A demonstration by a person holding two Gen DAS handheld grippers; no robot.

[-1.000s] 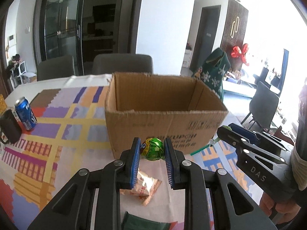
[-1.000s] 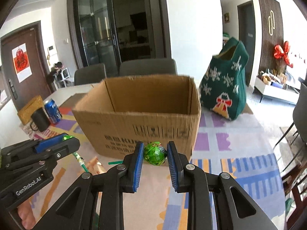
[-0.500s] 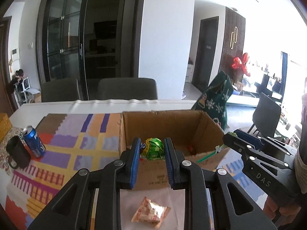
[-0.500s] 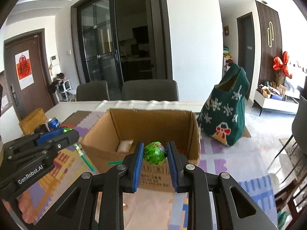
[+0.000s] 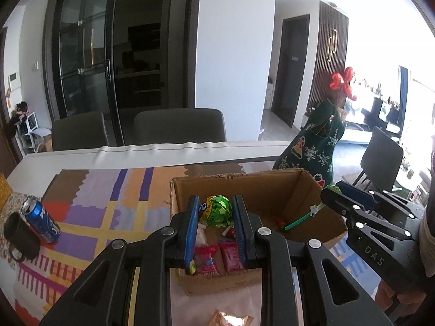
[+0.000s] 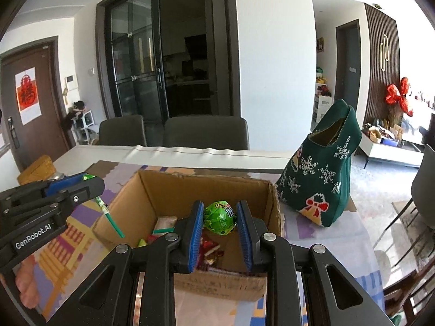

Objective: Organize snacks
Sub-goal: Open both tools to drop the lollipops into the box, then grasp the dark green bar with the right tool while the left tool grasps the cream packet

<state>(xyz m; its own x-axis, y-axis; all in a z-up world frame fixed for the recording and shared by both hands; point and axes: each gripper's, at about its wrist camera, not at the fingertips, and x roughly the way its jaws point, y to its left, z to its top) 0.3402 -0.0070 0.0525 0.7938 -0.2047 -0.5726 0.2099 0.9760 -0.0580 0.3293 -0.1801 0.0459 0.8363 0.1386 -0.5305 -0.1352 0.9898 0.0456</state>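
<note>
My left gripper (image 5: 214,212) is shut on a round green foil-wrapped lollipop (image 5: 216,211) and holds it above the open cardboard box (image 5: 274,187). My right gripper (image 6: 220,216) is shut on a second green lollipop (image 6: 220,217) over the same box (image 6: 152,195). Each lollipop's green stick shows in the other view, at the right in the left wrist view (image 5: 300,219) and at the left in the right wrist view (image 6: 110,216). Several red and pale snack packets (image 5: 214,255) lie on the box floor, also in the right wrist view (image 6: 209,250).
A blue soda can (image 5: 40,220) and a dark mug (image 5: 20,236) stand at the left on the patterned tablecloth. A green Christmas bag (image 6: 323,179) stands right of the box. A wrapped snack (image 5: 231,319) lies on the table in front of the box. Chairs stand behind.
Both grippers have risen from table level in front of the box to above its opening, each still holding its lollipop. The box interior has come into view.
</note>
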